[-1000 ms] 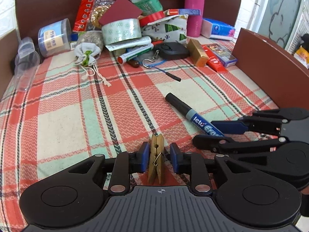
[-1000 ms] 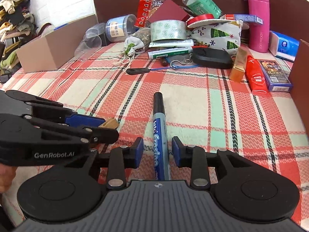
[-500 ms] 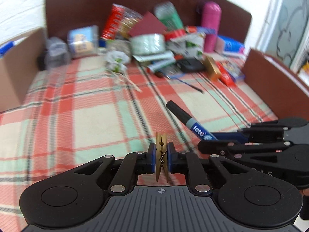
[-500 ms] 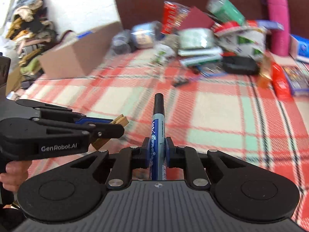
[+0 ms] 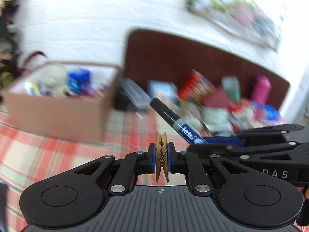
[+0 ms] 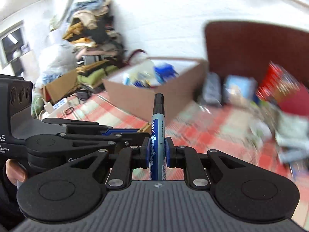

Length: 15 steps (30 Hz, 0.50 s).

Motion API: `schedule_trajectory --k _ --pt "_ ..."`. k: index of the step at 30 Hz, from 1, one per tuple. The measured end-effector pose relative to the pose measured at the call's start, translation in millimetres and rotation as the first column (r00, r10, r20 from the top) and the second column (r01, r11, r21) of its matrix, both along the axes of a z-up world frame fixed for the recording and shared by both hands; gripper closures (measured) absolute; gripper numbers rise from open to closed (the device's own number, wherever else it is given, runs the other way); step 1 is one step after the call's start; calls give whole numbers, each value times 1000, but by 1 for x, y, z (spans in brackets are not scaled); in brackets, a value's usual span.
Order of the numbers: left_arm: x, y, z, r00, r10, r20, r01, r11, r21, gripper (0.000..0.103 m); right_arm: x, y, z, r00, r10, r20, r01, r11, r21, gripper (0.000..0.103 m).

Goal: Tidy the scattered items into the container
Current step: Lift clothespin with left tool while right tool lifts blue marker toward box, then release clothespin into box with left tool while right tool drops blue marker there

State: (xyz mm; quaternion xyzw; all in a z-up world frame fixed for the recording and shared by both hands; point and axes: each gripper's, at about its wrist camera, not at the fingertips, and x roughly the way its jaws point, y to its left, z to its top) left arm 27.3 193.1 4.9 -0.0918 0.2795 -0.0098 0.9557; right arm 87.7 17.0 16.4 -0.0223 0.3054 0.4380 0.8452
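The left tongs (image 5: 161, 155) are clamped on a wooden clothespin (image 5: 161, 154) and the right tongs (image 6: 158, 152) on a blue marker (image 6: 158, 135), both above the plaid surface (image 5: 34, 154), the cardboard box (image 5: 58, 114) farther left.

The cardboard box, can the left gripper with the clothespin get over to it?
Probably yes. The left gripper, shut on the clothespin, faces the open-topped cardboard box, with only plaid cloth between them. The right gripper and marker sit off to the side.
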Motion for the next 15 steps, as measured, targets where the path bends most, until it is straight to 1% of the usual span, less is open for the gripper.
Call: schedule_trajectory --k 2,6,11,14,15 --pt "8 23 15 998 49 26 -49 999 -3 96 13 25 14 1000 26 18 -26 1000 -9 85" --pt "34 72 38 989 141 45 -141 990 -9 96 45 74 38 998 55 42 -53 998 -28 86" --pt "81 135 52 972 236 6 -235 971 -42 96 92 132 50 998 17 53 -15 999 -40 86" --pt "110 163 50 962 270 -25 -271 962 -26 96 120 166 57 998 -5 59 8 999 -48 86" --pt "119 169 47 960 278 -40 -279 960 -23 96 129 174 54 998 -23 53 26 998 -56 86"
